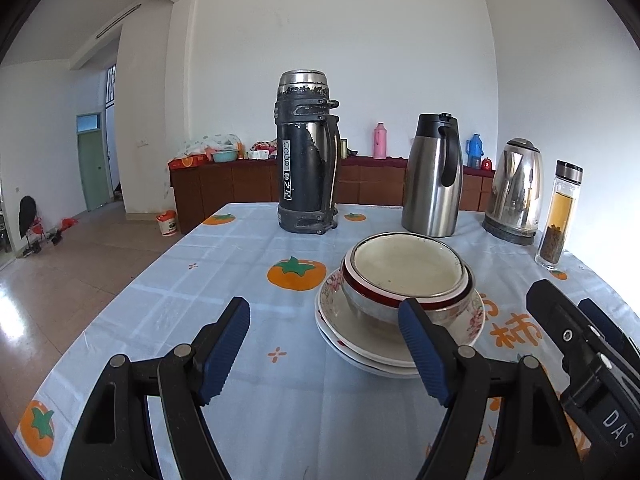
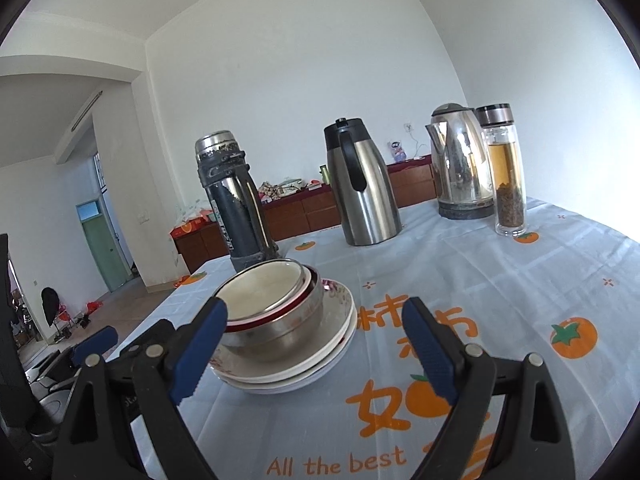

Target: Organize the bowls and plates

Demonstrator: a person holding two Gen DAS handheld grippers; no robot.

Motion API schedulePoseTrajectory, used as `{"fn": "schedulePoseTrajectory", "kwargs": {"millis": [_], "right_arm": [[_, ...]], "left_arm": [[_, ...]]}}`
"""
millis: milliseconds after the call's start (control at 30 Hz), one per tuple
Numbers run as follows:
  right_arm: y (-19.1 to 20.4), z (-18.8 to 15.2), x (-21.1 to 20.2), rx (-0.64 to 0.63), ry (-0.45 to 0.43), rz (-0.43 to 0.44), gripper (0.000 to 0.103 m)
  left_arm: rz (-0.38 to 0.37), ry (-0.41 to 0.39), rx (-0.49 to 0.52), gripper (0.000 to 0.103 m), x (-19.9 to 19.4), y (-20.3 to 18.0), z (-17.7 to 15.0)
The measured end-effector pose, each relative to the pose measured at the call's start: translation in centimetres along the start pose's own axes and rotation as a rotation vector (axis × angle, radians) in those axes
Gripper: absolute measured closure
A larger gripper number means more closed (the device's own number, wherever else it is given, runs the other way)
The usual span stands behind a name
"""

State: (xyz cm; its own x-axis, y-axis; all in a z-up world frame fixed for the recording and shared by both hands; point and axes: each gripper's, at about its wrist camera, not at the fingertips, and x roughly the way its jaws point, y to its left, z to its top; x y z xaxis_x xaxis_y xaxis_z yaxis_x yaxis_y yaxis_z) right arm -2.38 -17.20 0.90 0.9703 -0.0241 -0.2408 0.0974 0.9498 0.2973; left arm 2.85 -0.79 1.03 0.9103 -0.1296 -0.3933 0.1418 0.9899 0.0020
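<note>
Nested bowls (image 1: 406,276) — steel outer, perhaps three — sit upright atop stacked floral plates (image 1: 396,340).

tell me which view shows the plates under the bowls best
The right wrist view: the plates show their stacked rims edge-on, with little hidden. In the left wrist view, the plates are partly covered by the left gripper's finger.

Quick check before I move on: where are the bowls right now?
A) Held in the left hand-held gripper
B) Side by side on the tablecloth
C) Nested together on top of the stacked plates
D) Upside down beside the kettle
C: the nested bowls sit upright on the stacked plates, and both the left hand-held gripper and the right hand-held gripper are open, holding nothing.
</note>
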Motion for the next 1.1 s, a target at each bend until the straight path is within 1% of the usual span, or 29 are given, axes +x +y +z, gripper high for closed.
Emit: {"fn": "schedulePoseTrajectory", "kwargs": {"millis": [300,433,667,700,833,933,1000,1100], "right_arm": [[0.7,-0.3,-1.4,-0.036,-0.020,0.003,0.012],[1.2,-0.7,-2.7,-0.053,-0.044,-0.001,0.009],[2.0,-1.3,-5.8,-0.078,-0.092,-0.008,0.007],[2.0,-1.3,-6.2,-0.079,-0.101,-0.009,0.006],[2.3,-1.6,-8.0,-0.087,-0.139,-0.017,0.004],[2.4,-1.9,-9.3,-0.086,-0.154,-0.022,0.003],[2.4,-2.0,-10.1,-0.086,-0.162,-0.025,0.001],[2.5,-2.1,-11.0,-0.095,-0.177,-0.033,0.001]], "left_arm": [[0.010,-0.002,0.007,0.024,-1.1,0.1,-1.0],[0.013,-0.003,0.009,0.024,-1.9,0.2,-1.6],[0.031,-0.040,0.006,0.024,-4.3,0.3,-2.6],[0.032,-0.046,0.006,0.024,-4.6,0.3,-2.8],[0.049,-0.068,0.028,0.024,-5.8,0.0,-3.4],[0.036,-0.082,0.031,0.023,-6.5,0.0,-3.7],[0.027,-0.098,0.034,0.023,-7.1,0.0,-3.9],[0.021,-0.129,0.041,0.023,-8.0,0.0,-4.1]]}}
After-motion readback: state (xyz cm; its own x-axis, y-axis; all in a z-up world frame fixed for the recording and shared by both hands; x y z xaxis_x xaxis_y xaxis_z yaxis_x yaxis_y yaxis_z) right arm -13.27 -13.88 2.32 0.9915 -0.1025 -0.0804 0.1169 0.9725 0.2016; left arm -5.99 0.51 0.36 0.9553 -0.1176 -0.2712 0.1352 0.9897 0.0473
